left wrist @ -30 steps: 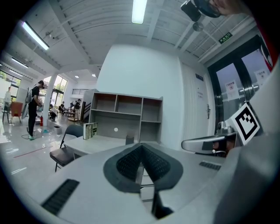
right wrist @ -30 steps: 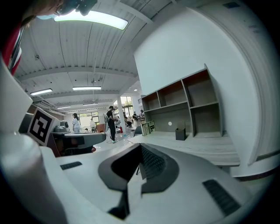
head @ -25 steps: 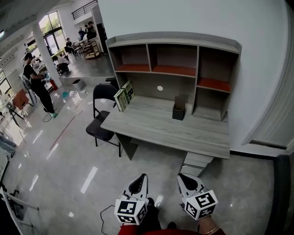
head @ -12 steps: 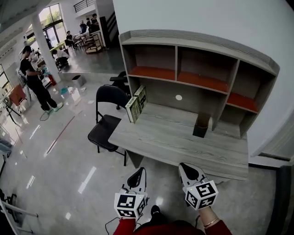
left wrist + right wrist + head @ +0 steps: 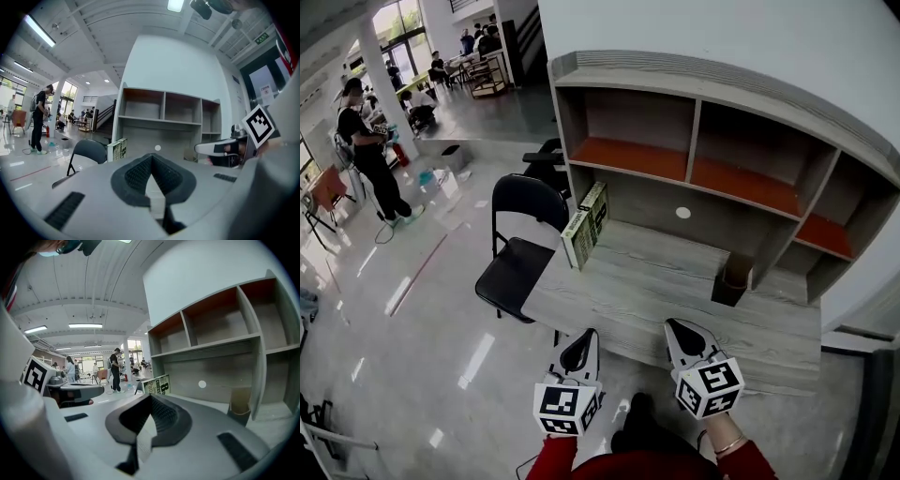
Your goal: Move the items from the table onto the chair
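Grey desk holds standing books — left gripper and right gripper both closed, empty.

Desk: grey wood grain, against a white wall.
Hutch: on the desk's back, three open bays with orange-red floors.
Books: upright at the desk's left end, green and white covers.
Holder: dark box towards the right, close to the hutch.
Chair: black folding chair, just beside the desk's left end.
Left gripper: at the desk's near edge, tip towards the desk.
Right gripper: beside it, tip over the desk's near edge.
Sleeves: red.
Floor: glossy grey.
Person: standing far left.
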{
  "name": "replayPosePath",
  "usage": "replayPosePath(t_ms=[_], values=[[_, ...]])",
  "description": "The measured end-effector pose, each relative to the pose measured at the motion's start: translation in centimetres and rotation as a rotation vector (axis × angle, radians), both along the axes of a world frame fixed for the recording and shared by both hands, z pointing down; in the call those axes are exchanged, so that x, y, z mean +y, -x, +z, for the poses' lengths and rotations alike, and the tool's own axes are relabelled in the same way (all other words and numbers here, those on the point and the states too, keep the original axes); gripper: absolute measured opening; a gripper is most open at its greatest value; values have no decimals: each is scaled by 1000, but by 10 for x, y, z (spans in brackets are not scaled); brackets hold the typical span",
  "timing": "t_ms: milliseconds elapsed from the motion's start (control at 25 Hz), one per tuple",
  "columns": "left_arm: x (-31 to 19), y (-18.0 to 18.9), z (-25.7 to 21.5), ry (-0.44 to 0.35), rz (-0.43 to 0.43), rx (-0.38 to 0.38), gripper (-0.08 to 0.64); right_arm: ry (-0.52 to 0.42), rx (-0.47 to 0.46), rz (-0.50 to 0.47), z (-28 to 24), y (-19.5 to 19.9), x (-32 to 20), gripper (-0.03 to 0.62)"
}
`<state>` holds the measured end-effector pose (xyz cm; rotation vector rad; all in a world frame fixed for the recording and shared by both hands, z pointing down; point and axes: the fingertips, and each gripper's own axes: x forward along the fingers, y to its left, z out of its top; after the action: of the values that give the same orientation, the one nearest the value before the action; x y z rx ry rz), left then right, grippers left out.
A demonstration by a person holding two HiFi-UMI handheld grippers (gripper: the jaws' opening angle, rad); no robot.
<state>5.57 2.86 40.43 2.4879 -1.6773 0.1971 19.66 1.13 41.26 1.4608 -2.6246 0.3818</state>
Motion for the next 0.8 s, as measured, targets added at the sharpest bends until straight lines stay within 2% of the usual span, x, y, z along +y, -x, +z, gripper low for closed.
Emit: replayPosePath(t_ms=[280,560,800], values=[[-60,0,8,40,-29,0,9,13,-5,-28,3,2,-60,8],[-92,13,15,81,-60,-32,9,50,-7,-42,11,11,-89,8],[-115,28,21,113,-44,-49,9,53,-1,-26,7,27,-107,8]])
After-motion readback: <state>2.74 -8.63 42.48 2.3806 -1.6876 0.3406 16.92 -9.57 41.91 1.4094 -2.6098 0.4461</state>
